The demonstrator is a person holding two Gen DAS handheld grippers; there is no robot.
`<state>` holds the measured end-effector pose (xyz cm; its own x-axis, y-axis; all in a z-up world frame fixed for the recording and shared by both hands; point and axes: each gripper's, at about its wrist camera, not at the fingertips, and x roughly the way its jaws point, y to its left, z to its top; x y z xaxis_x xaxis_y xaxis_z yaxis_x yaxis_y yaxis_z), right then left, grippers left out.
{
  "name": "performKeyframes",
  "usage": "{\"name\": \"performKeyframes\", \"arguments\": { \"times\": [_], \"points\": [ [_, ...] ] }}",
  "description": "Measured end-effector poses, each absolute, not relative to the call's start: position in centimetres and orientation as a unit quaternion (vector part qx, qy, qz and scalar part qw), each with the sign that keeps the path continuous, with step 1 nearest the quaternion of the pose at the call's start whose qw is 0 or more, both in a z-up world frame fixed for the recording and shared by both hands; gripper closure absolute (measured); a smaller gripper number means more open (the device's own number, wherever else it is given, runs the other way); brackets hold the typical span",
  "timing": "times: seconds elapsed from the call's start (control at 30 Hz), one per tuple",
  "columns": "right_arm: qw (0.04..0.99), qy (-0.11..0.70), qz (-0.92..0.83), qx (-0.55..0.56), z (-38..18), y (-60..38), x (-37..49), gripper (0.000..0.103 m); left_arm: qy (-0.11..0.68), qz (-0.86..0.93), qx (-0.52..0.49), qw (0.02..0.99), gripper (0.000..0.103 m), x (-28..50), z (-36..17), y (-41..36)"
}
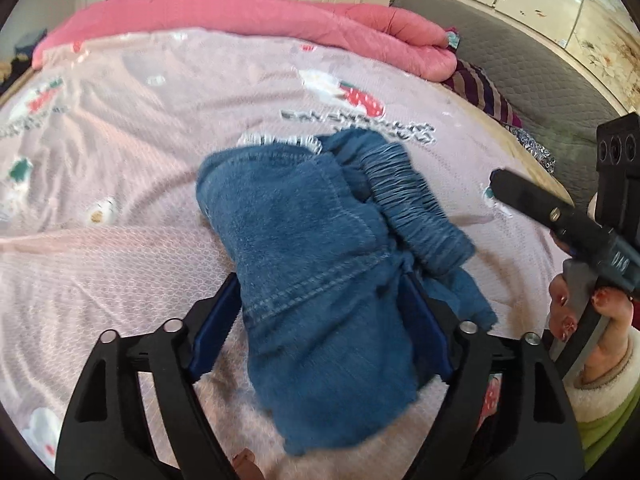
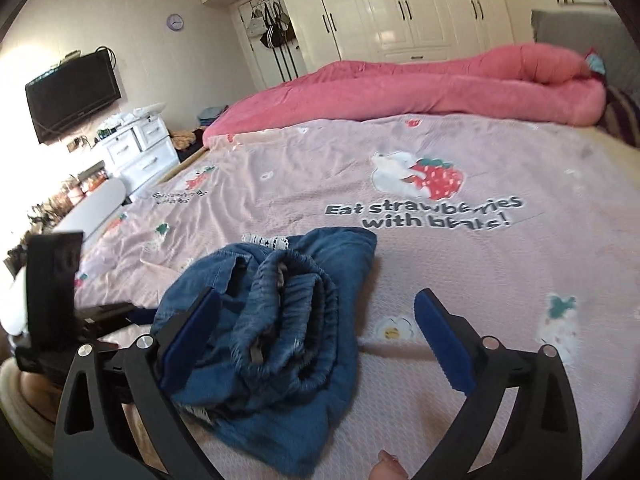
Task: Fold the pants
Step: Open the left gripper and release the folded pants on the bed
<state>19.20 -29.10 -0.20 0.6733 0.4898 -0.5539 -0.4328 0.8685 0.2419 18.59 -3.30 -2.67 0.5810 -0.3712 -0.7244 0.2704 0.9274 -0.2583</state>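
The blue denim pants [image 1: 304, 216] lie in a folded bundle on the pink strawberry-print sheet [image 1: 120, 184], with the gathered elastic waistband [image 1: 412, 204] on top at the right. My left gripper [image 1: 320, 280] straddles the near end of the bundle, its jaws apart. There is a gap at the left pad [image 1: 216, 320], and cloth lies against the right pad. In the right wrist view my right gripper [image 2: 318, 294] is wide open. Its left finger [image 2: 188, 336] rests beside the pants [image 2: 276, 320] and its right finger [image 2: 444, 344] stands over bare sheet. A hand holds the right gripper's body [image 1: 560, 216].
A rolled pink quilt [image 2: 420, 84] runs along the far side of the bed. A grey headboard [image 1: 520, 64] and a striped pillow [image 1: 484, 92] sit at the right. Beyond the bed's left edge are a white dresser [image 2: 140, 148], a wall TV [image 2: 72, 92] and white wardrobes [image 2: 400, 4].
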Motion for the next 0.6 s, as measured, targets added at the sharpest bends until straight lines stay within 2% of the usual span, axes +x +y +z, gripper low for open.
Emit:
{"name": "performKeyframes", "arguments": {
  "times": [0.1,0.17,0.23,0.6],
  "points": [
    [0.918,0.314,0.241,0.035,-0.4,-29.1,17.7,0.005,0.404,-0.173,-0.062,0.896,0.021,16.8,-1.7,-2.8],
    [0.921,0.312,0.233,0.030,-0.6,-29.2,16.5,0.005,0.393,-0.164,-0.064,0.903,0.012,15.3,-1.3,-2.5],
    [0.921,0.314,0.228,0.030,-0.9,-29.2,15.4,0.005,0.389,-0.158,-0.062,0.906,0.010,14.1,-1.3,-2.3],
    [0.922,0.335,0.195,0.006,-4.0,-29.2,10.1,0.005,0.400,-0.103,-0.062,0.909,0.010,8.5,-3.2,-2.4]
  ]
}}
